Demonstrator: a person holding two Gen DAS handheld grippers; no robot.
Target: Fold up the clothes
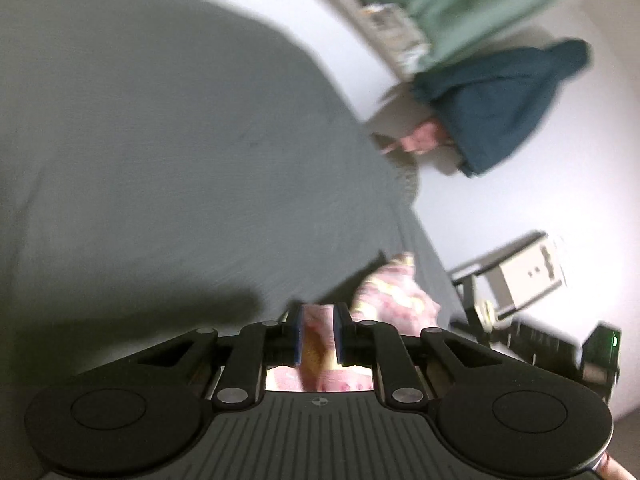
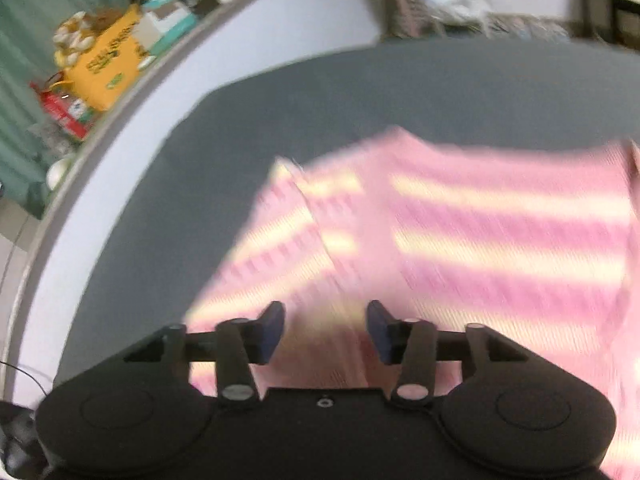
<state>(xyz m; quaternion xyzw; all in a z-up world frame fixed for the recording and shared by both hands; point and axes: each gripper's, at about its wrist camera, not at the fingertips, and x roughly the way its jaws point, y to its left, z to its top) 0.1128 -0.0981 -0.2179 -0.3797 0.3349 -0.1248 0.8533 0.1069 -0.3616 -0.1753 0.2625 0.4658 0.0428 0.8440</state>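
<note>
Pink and pale yellow stripes cover the soft knitted top [image 2: 460, 240] that lies on the dark grey cloth [image 2: 280, 120] spread over the bench. The top is rumpled, and one part of it is turned over near the middle of the right wrist view.

Close to that camera, the right gripper [image 2: 326, 332] hangs just over the near edge of the top. Its jaws stand apart, with the striped cloth below the gap, and the blue pads [image 2: 272, 332] do not press on anything. The picture is blurry here.

In the left wrist view, the left gripper [image 1: 318, 336] has its jaws drawn close together with a bunch of the same pink striped top [image 1: 396, 296] pinched between the blue pads [image 1: 297, 336]. More of the top bulges out just past the right jaw.

Farther off, the grey cloth runs out to the pale white bench top [image 2: 132, 128], which shows as a wide band around it. The right gripper's pale body [image 1: 532, 276] also shows at the right side of the left view.

Past the bench edge sits a yellow bag [image 2: 108, 68] among boxes and small things, with a green curtain [image 2: 24, 92] behind them. A dark blue-green cloth [image 1: 504, 108] lies on the far side of the bench.
</note>
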